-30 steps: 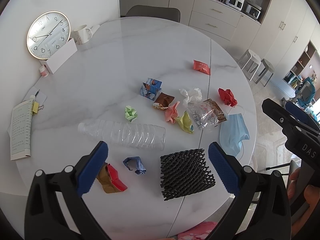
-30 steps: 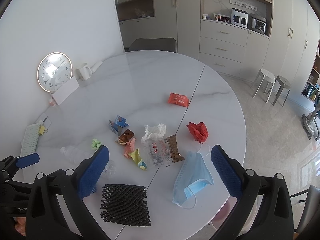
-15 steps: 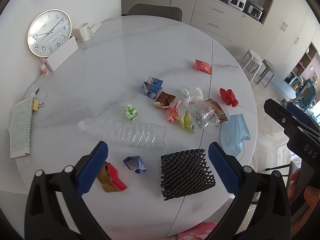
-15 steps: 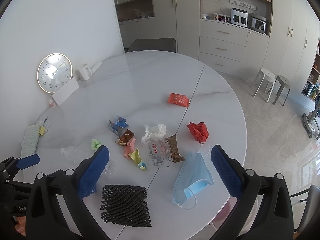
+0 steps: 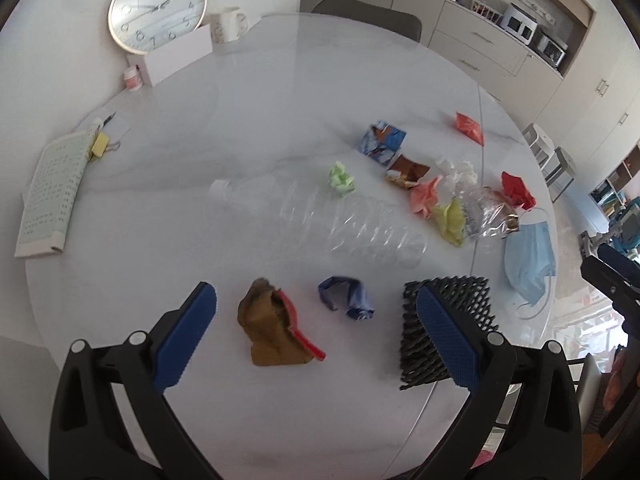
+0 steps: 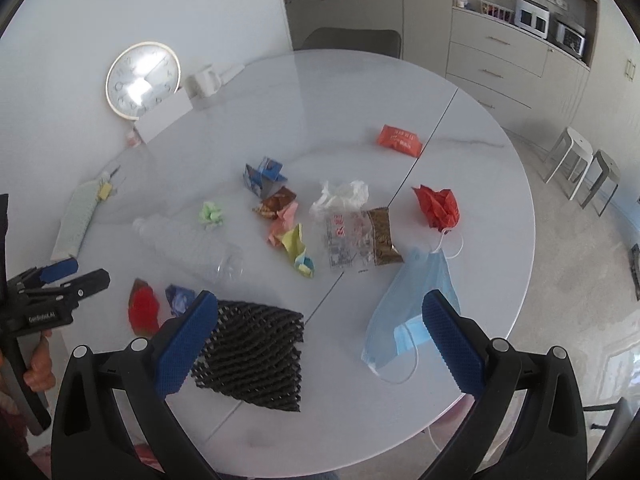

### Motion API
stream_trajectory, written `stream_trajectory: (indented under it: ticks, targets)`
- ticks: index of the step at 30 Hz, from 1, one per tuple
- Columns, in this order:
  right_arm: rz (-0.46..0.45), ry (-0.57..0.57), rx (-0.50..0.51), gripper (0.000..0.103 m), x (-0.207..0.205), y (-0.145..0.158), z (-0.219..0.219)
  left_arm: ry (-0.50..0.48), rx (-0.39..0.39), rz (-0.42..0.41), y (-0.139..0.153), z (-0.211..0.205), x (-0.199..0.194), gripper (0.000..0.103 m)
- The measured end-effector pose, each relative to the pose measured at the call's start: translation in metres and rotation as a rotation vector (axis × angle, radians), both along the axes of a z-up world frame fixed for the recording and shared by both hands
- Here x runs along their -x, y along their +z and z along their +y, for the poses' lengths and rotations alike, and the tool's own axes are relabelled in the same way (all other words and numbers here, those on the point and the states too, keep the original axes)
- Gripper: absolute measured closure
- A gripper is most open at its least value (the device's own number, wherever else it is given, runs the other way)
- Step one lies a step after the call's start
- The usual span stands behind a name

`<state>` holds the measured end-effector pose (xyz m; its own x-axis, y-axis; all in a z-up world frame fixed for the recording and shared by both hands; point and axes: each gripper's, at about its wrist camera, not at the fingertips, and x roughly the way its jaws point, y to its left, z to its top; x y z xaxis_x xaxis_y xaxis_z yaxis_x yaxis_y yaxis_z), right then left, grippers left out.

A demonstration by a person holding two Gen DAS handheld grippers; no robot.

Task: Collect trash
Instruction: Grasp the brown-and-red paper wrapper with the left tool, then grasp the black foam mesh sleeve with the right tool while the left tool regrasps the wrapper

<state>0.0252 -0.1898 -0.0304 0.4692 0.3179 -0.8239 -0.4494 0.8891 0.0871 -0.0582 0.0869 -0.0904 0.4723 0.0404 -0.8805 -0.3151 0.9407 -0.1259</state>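
Observation:
Trash lies scattered on a round white marble table [image 5: 280, 80]. My left gripper [image 5: 316, 336] is open and empty, low over a brown and red wrapper [image 5: 276, 328] and a blue crumpled paper [image 5: 346, 296]. A black foam net [image 5: 444, 336] lies under its right finger. A clear plastic bottle [image 5: 320, 216] lies beyond. My right gripper [image 6: 320, 340] is open and empty above the black net [image 6: 252, 356] and a blue face mask [image 6: 412, 308]. A clear snack bag [image 6: 360, 236], red paper ball [image 6: 436, 204] and orange packet [image 6: 400, 140] lie farther off.
A clock [image 5: 158, 4], white box [image 5: 176, 60], mug [image 5: 228, 26] and notepad [image 5: 52, 188] stand at the table's left side. A chair [image 6: 352, 40] is behind the table, with cabinets [image 6: 500, 56] and stools [image 6: 580, 168] to the right.
My left gripper has moved down and to the left, closer to the brown and red wrapper and the blue paper. My right gripper has edged slightly closer to the table.

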Motion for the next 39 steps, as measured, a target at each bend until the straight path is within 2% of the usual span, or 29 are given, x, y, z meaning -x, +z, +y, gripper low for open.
stream_trajectory:
  ticks: [4,9,11,20,22,24,28,37,39]
  targets:
    - [0.026,0.084,0.012,0.002,0.010,-0.017,0.006,0.055,0.026,0.053,-0.030,0.010,0.008,0.007]
    - [0.059,0.176,0.020,0.002,0.018,-0.035,0.014,0.070,-0.009,0.110,-0.058,0.009,-0.002,0.007]
    - [0.073,0.195,0.025,0.002,0.020,-0.041,0.017,0.079,0.009,0.126,-0.068,0.012,-0.006,0.011]
    - [0.132,0.157,0.015,0.002,0.019,-0.061,0.030,0.067,0.078,0.201,-0.098,0.026,-0.021,0.053]
    - [0.152,0.126,0.010,0.002,0.021,-0.066,0.033,0.059,0.088,0.188,-0.098,0.029,-0.021,0.054]
    - [0.185,0.096,-0.006,0.002,0.023,-0.073,0.037,0.044,0.097,0.180,-0.097,0.033,-0.021,0.061]
    - [0.230,0.047,0.015,0.002,0.025,-0.091,0.047,-0.001,0.119,0.171,-0.096,0.037,-0.019,0.061]
    - [0.314,-0.069,0.010,0.002,0.022,-0.124,0.065,-0.114,0.108,0.148,-0.076,0.038,-0.007,0.062]
    - [0.325,-0.084,-0.008,0.011,0.023,-0.128,0.065,-0.141,0.099,0.132,-0.068,0.036,-0.003,0.062]
